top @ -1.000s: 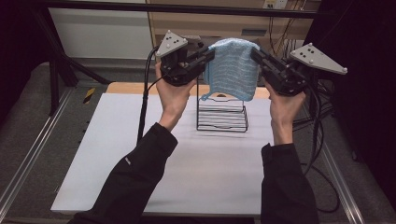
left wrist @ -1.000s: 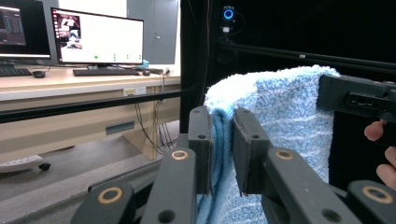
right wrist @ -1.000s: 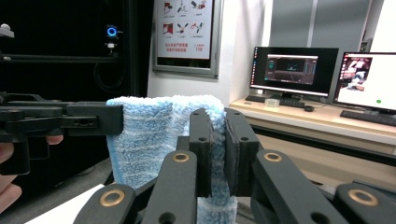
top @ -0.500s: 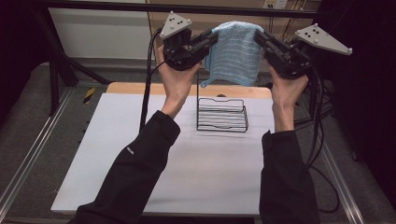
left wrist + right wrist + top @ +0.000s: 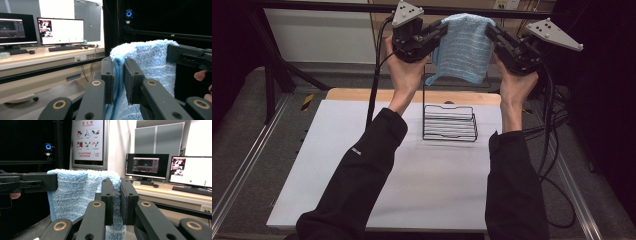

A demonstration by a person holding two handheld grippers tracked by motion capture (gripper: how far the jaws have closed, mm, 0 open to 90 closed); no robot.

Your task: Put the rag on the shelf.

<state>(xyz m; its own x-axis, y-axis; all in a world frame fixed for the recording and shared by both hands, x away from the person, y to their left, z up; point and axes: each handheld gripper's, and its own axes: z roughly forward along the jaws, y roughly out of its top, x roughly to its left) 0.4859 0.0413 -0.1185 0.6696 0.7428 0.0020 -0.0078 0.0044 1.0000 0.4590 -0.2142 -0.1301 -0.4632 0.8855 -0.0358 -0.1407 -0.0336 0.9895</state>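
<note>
While stretched between both, towel (image 5: 464, 47) hangs | left gripper (image 5: 443, 29) clamps it | right gripper (image 5: 488, 31) clamps it

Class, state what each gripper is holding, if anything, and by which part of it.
Both hold the blue towel by its top edge: the left gripper has its jaws shut on the upper left corner, the right gripper on the upper right corner. It hangs above the wire rack.

Towel (image 5: 464, 47): light blue terry cloth, fuzzy looped pile, faint ribbed stripes. Rack (image 5: 450, 123): thin black wire, smooth coated finish. Worktop (image 5: 412, 190): matt white sheet, bare wood strip at far edge. Left tongs (image 5: 120, 82) and right tongs (image 5: 117, 202): matt black plastic, brass-look rivets.
</note>
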